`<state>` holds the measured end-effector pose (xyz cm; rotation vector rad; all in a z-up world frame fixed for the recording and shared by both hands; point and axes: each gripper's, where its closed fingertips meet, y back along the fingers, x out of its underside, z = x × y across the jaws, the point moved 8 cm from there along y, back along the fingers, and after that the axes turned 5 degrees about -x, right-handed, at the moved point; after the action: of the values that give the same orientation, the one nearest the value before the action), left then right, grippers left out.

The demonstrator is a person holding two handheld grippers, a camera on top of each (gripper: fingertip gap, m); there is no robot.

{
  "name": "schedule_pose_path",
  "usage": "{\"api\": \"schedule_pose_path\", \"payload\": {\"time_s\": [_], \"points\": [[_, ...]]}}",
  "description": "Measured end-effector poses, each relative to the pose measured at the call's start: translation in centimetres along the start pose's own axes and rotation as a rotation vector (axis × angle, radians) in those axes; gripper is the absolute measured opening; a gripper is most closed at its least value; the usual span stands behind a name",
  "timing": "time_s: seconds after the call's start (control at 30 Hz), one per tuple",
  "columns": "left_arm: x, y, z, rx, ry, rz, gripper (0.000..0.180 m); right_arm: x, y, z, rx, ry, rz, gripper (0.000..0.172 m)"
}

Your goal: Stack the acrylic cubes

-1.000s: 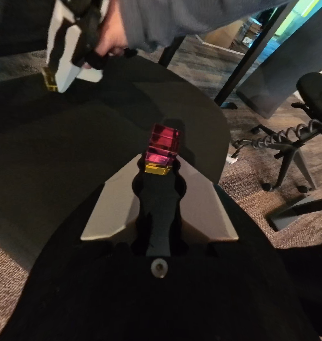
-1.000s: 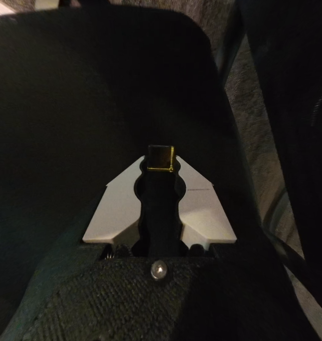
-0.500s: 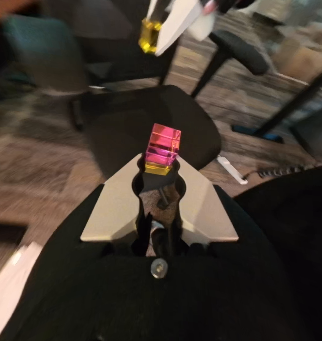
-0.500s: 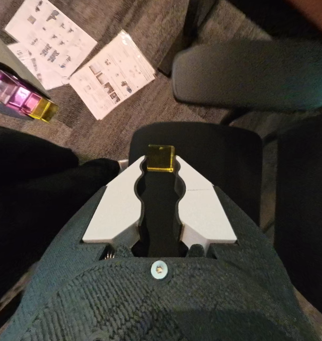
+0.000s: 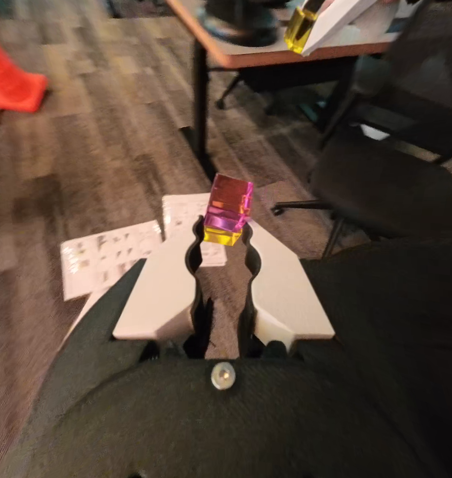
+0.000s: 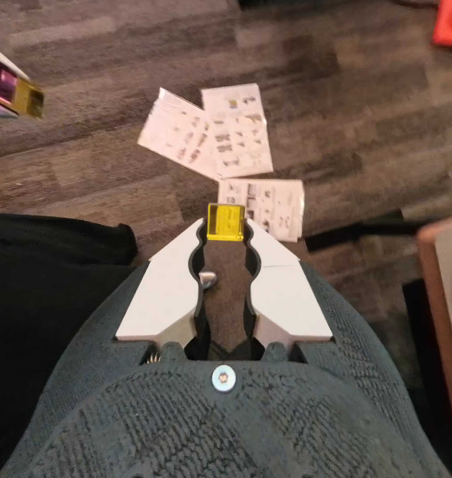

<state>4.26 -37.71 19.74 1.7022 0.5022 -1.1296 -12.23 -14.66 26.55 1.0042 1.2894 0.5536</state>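
A: Item one, nearest: left tool [image 5: 223,234], white fingers [image 5: 168,274] clamped on the yellow cube [image 5: 219,236] at the base of a short stack.

B: And the stack itself?

A: Clear pink blocks [image 5: 230,204] stand on that yellow cube, leaning a little to the right, well above the carpet [image 5: 95,160]. Hard, glossy, stiff, probably light; I judge the smooth faces slippery. Only the bottom piece is gripped, so the upper ones may shear off; hold belongs on flat opposite faces.

B: Item two?

A: Right tool [image 6: 225,223], fingertips pressed on either side of a single yellow block [image 6: 225,223], which sits square at the very tips. Same material, same handling.

B: Beneath them?

A: Printed sheets [image 6: 214,134] lie overlapping on the carpet, below both tools. A dark trouser leg [image 6: 51,258] shows at the left of the right wrist view.

B: Farther off?

A: A desk [image 5: 271,55] with a black leg [image 5: 200,103], black office chairs [image 5: 390,186], and an orange-red object [image 5: 10,88] on the floor. Much is blurred.
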Motion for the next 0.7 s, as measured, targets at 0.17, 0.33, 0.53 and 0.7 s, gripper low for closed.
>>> {"api": "schedule_pose_path", "payload": {"time_s": [0.17, 0.33, 0.53, 0.7], "points": [[5.4, 11.9, 8.5, -0.282, 0.141, 0.019, 0.028, -13.4, -8.1, 7.3, -0.154, 0.171, -0.027, 0.027], [10.1, 22.2, 16.3, -0.530, 0.270, 0.006, 0.028, -26.5, -15.5, 14.7, -0.271, 0.353, -0.067, 0.027], [16.3, 32.5, 27.6, -0.784, 0.411, -0.034, 0.029, -41.6, -25.3, 22.6, -0.386, 0.549, -0.072, 0.027], [18.8, 40.5, 38.4, -0.939, 0.436, -0.058, 0.029, -54.9, -33.4, 28.2, -0.493, 0.621, -0.081, 0.027]]}}
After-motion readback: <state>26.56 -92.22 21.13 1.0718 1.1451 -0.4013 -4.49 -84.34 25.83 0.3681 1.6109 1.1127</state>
